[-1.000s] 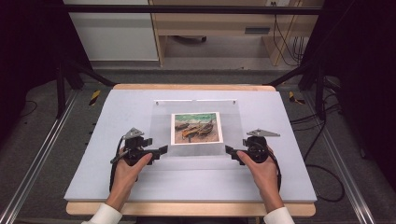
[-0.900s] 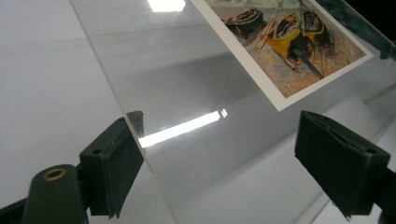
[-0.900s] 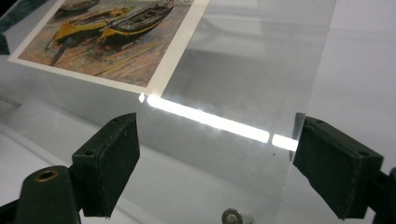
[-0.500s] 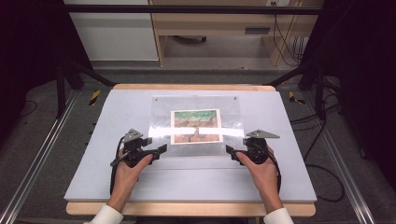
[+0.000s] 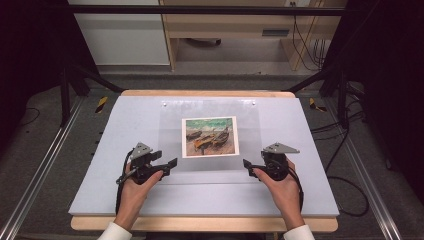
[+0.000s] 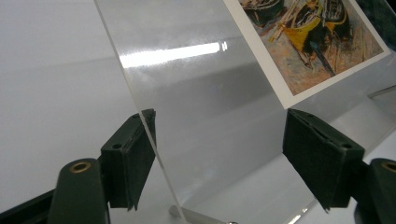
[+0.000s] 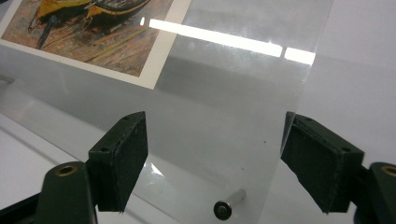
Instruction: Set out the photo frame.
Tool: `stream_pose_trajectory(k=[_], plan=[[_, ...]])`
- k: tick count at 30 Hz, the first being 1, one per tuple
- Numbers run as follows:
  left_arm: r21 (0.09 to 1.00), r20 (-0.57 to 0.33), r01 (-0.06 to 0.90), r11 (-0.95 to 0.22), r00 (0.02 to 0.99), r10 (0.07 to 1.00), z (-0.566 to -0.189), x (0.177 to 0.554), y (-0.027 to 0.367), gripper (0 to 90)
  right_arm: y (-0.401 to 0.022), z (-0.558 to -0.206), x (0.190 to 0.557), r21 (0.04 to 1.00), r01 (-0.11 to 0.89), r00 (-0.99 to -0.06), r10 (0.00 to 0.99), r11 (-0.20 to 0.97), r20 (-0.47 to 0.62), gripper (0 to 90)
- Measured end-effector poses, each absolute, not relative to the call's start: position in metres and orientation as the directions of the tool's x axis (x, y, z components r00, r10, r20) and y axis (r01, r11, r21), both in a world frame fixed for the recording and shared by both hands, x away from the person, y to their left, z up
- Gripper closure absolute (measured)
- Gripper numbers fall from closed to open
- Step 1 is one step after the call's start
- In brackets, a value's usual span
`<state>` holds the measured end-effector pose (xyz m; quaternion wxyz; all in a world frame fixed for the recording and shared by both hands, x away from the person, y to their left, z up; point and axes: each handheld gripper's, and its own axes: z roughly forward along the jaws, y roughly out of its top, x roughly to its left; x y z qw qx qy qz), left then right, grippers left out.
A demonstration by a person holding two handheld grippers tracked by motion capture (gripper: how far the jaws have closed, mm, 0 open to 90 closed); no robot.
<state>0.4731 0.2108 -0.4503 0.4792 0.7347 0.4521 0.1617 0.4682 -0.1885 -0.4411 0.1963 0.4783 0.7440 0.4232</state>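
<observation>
While the clear acrylic sheet (image 5: 210, 135) lies on the pale grey table top (image 5: 100, 185) with a white-bordered print of beached boats (image 5: 209, 136) at its middle, we hold a gripper at each near corner. Our left gripper (image 6: 219, 149) stands wide, its jaws astride the sheet's left edge without pinching it. Our right gripper (image 7: 212, 156) is equally wide across the right edge, a small silver metal pin (image 7: 228, 205) showing between its jaws.

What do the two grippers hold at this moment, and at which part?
Nothing is held. The left gripper and the right gripper have their jaws open at the side edges of the clear acrylic sheet, near its lower corners, without closing on it.
</observation>
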Motion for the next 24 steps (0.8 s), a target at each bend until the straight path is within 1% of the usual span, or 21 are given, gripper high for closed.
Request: stream_pose_trajectory(k=[7, 14, 24], plan=[[0.849, -0.206, 0.515, -0.122, 0.535, 0.82, -0.451, 0.468, 0.213, 30.0, -0.19, -0.442, 0.462, 0.823, 0.541, -0.459, 0.881, 0.174, 0.115, 28.1], [0.849, -0.173, 0.506, -0.152, 0.538, 0.825, -0.449, 0.46, 0.213, 32.9, -0.191, -0.442, 0.452, 0.827, 0.531, -0.448, 0.89, 0.186, 0.088, 33.8], [0.849, -0.172, 0.508, -0.146, 0.528, 0.832, -0.449, 0.452, 0.214, 37.9, -0.19, -0.442, 0.444, 0.829, 0.524, -0.438, 0.896, 0.195, 0.066, 38.3]])
